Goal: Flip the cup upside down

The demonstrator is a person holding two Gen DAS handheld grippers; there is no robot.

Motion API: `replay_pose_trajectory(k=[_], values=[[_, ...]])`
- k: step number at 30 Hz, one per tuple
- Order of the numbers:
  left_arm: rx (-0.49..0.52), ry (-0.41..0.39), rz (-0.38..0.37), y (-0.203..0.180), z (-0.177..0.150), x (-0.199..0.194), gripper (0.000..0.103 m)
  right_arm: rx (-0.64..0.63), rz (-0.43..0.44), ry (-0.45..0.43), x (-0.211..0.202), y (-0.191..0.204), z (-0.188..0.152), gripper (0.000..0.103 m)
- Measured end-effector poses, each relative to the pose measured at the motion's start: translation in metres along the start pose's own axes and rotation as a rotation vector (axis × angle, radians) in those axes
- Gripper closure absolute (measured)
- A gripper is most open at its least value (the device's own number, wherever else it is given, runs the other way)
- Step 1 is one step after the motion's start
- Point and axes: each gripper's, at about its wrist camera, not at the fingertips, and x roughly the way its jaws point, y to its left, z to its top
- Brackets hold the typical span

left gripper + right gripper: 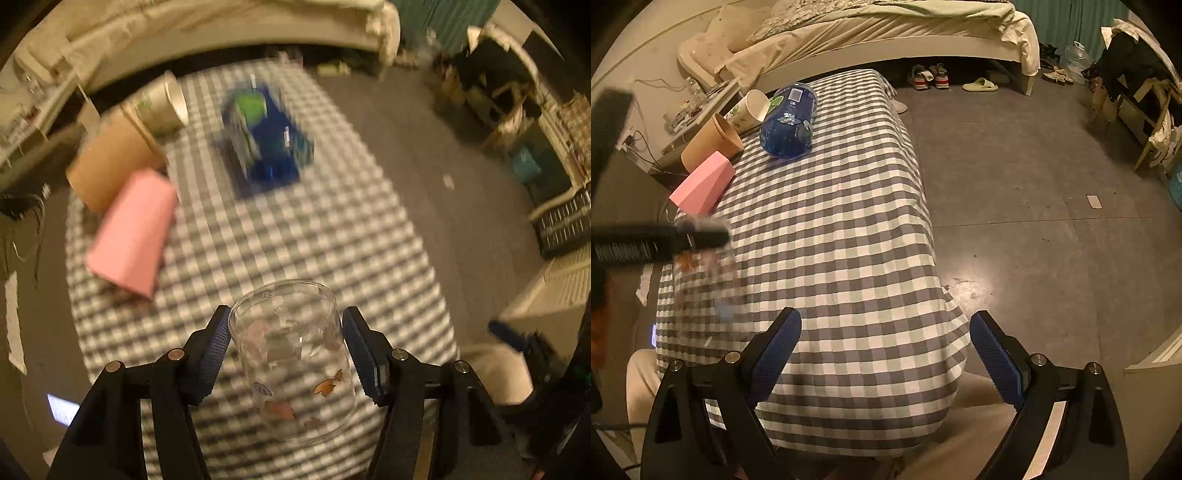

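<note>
Nearest in the left wrist view: left gripper [286,354] clamped on the glass cup [295,360], a blue pad against each side of its clear wall, small fish prints scattered over the glass. Cup held above the checked tablecloth [332,240], apparently tilted; which end faces away cannot be told through the glass. Background smeared with blur.

Right gripper [886,354] spread wide with nothing between its fingers, poised over the near end of the cloth-covered table. At the left edge of that view, the left gripper's dark finger across the blurred glass cup, over the table's left side.

Farther along the left side: pink cup [703,184], mouth down, then brown paper cup [711,142], then white printed cup [748,109]. Just beside these, a blue plastic-wrapped pack [790,120] lying on the cloth. Beyond the table, a bed [886,40] with shoes [929,75] beneath.
</note>
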Motion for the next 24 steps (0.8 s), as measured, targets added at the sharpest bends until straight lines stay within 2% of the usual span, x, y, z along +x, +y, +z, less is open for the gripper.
replay_pose_trajectory(k=[2,6,7,9,14,22,24], values=[[0.001,-0.074,0.018,0.003,0.004,-0.010,0.041,0.005,-0.004,0.000,0.000,-0.001,0.000,0.010],[0.009,-0.175,0.066,0.005,0.002,-0.020,0.041,0.010,-0.008,0.000,-0.001,-0.001,-0.001,0.010],[0.033,-0.213,0.108,0.000,-0.001,-0.019,0.041,0.011,-0.009,0.000,0.000,-0.001,-0.001,0.010],[0.086,-0.243,0.144,-0.009,-0.006,-0.014,0.041,0.012,-0.009,0.002,0.000,-0.001,-0.001,0.010],[0.113,-0.219,0.159,-0.015,-0.005,0.010,0.041,0.008,-0.008,0.007,0.002,0.002,-0.002,0.010],[0.126,-0.230,0.151,-0.018,-0.004,0.013,0.041,0.009,-0.010,0.010,0.002,0.001,-0.002,0.010],[0.118,-0.222,0.140,-0.016,-0.004,0.012,0.038,0.016,-0.010,0.003,0.000,0.000,-0.001,0.010]])
